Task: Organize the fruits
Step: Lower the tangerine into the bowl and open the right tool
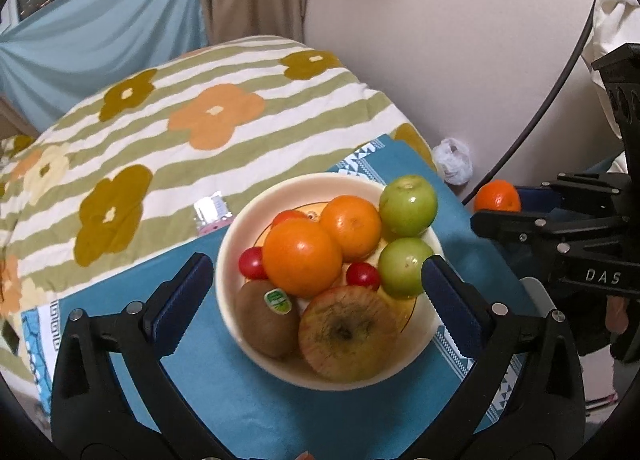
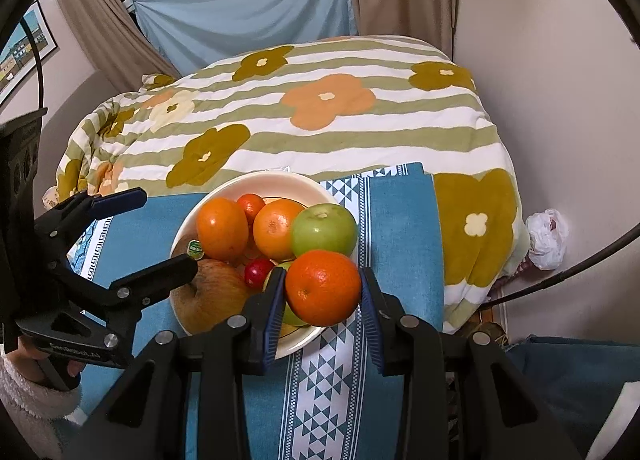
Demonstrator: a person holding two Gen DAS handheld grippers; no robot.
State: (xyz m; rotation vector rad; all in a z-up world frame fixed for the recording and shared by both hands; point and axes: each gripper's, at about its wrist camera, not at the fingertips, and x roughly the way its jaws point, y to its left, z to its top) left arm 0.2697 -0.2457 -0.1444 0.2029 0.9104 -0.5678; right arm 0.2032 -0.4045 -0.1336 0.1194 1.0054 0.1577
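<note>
A cream bowl on a blue cloth holds two oranges, two green apples, a kiwi, a pale red apple and small red tomatoes. My left gripper is open, its fingers on either side of the bowl above it. My right gripper is shut on an orange and holds it above the bowl's right rim. That held orange also shows in the left wrist view.
The blue patterned cloth lies over a striped flowered quilt. A crumpled white plastic bag lies by the wall at right. A small shiny packet sits behind the bowl. Curtains hang at the back.
</note>
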